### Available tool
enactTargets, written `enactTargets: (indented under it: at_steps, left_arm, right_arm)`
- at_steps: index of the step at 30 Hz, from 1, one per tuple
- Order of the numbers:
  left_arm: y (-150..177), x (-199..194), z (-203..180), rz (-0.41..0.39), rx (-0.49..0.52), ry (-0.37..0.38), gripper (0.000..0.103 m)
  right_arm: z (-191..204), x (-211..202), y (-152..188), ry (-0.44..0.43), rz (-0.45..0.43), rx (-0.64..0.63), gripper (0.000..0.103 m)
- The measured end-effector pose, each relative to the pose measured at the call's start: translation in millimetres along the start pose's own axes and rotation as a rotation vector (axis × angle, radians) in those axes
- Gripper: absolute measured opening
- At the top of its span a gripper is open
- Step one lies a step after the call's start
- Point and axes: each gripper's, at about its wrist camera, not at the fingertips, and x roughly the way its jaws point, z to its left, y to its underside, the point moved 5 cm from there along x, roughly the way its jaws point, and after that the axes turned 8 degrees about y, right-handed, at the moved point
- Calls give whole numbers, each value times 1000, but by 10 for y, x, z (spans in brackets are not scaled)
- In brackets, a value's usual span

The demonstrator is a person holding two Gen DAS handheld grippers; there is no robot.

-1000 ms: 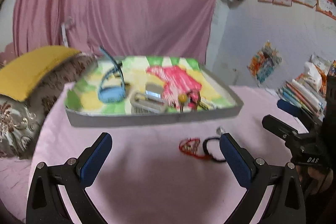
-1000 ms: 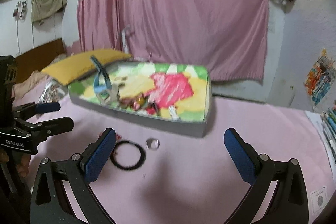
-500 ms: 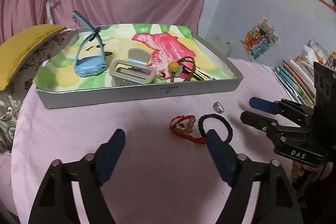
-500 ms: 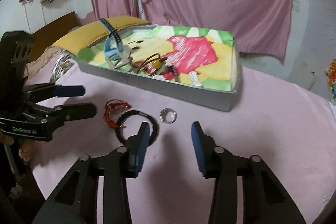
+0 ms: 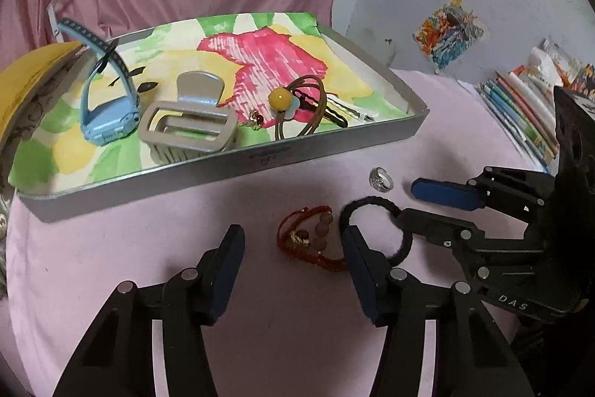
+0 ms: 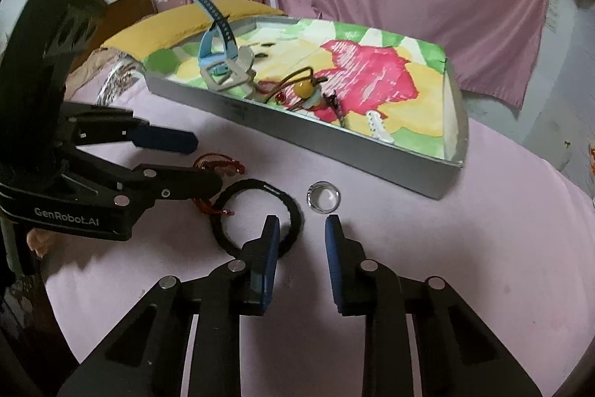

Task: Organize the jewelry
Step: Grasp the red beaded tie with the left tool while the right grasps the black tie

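Observation:
A red beaded bracelet (image 5: 310,237), a black hair tie (image 5: 375,229) and a silver ring (image 5: 380,178) lie on the pink tablecloth in front of a grey tray (image 5: 260,160). My left gripper (image 5: 293,248) is open, its jaws on either side of the bracelet, just above the cloth. My right gripper (image 6: 301,229) is open with a narrow gap, low over the cloth; its left finger rests over the hair tie (image 6: 256,214) and the ring (image 6: 322,197) lies just ahead. The bracelet (image 6: 219,166) is partly hidden behind the left gripper there.
The tray (image 6: 334,144) has a flower-painted floor and holds a blue watch (image 5: 104,99), a grey hair claw (image 5: 189,121), a yellow-bead hair tie (image 5: 293,103) and small clips. A yellow cushion (image 5: 29,69) lies at left, books (image 5: 520,114) at right, a pink curtain behind.
Both grippers have dropped and moved forward towards the jewelry on the cloth. Both have narrowed, the right one much more. The left now straddles the bracelet.

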Motion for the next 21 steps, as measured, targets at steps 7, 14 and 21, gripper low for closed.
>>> enactTargets:
  at_steps: [7,14,21]
  left_arm:
    - [-46,39,-1,37,33,-28,42]
    - [-63,97,-96,80,87,-61,26]
    - [-29,70,-106,68,73,-58,20]
  right_arm:
    - [20,33,-34,-6,5,-5,19]
    - [4,40,-22,-20,1,-4,19]
    - [5,4,3,-23,-9,7,4]
